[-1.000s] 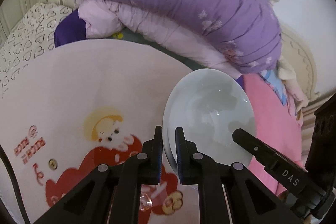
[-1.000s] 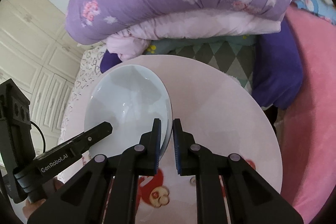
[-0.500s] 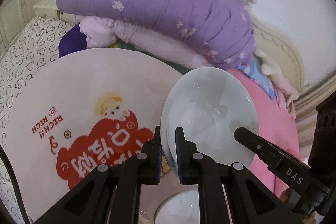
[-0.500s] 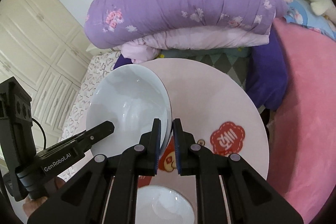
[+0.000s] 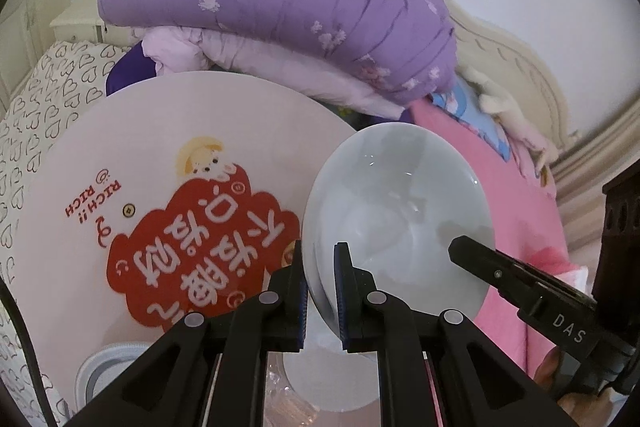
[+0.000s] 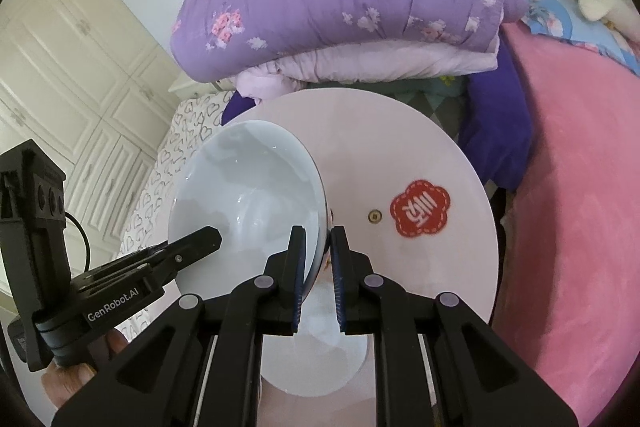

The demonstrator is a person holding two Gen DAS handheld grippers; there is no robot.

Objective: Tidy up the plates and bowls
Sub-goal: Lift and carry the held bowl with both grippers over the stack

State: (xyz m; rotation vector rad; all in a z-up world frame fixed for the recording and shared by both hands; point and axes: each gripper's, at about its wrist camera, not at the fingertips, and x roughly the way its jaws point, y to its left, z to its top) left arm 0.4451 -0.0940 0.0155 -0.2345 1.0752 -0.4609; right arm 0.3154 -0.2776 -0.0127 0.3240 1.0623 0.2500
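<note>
Both grippers hold one pale white bowl by opposite sides of its rim, above a round pink table. My left gripper is shut on the bowl's left rim. My right gripper is shut on the bowl's right rim; the bowl shows tilted in the right wrist view. A second white bowl or plate sits on the table right below, partly hidden by the fingers. It also shows in the left wrist view.
A grey-rimmed round dish lies at the table's near left edge. Folded purple quilts are stacked on the bed behind the table. A pink blanket lies to the right. White cupboards stand at left.
Both grippers have pulled back and up with the bowl. More of the table's red print and the white dish beneath have come into view.
</note>
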